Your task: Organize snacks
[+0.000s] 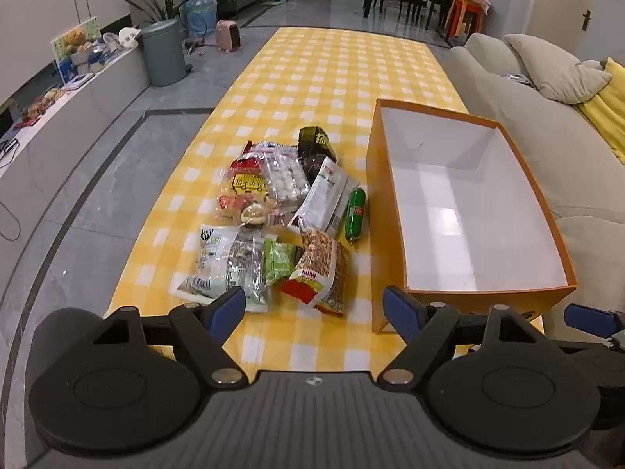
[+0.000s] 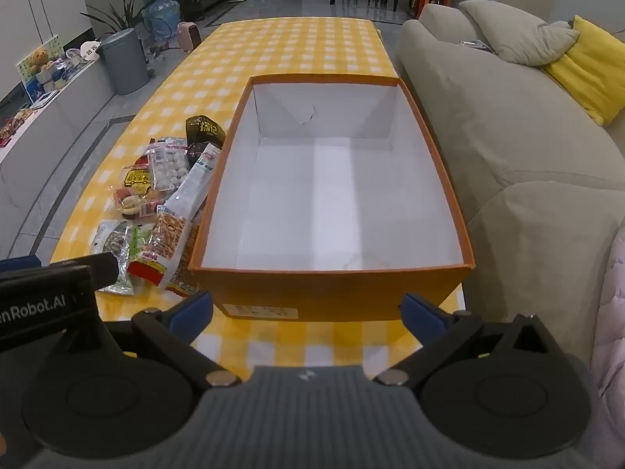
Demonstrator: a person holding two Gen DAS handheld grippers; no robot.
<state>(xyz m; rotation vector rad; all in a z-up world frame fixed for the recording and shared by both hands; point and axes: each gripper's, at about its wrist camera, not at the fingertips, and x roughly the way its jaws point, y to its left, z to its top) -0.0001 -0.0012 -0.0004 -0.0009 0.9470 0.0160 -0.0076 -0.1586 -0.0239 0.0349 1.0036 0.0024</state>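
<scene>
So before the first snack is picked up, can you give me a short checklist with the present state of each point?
1. Left gripper open, nothing between fingers: ok.
2. Right gripper open, nothing between fingers: ok.
3. Orange box has no lid and nothing inside: ok.
4. Snack pile lies left of the box, on the yellow checked tablecloth: ok.
5. Green sausage lies apart from the box wall: ok.
6. Packets under the pile: cannot tell.

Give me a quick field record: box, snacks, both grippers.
box: orange, open top, white inside, nothing in it
snacks: heaped on the checked tablecloth, left of the box, none packed yet
green sausage: snack nearest the box
left gripper: open, holding nothing, above the pile's near edge
right gripper: open, holding nothing, facing the box's near wall
</scene>
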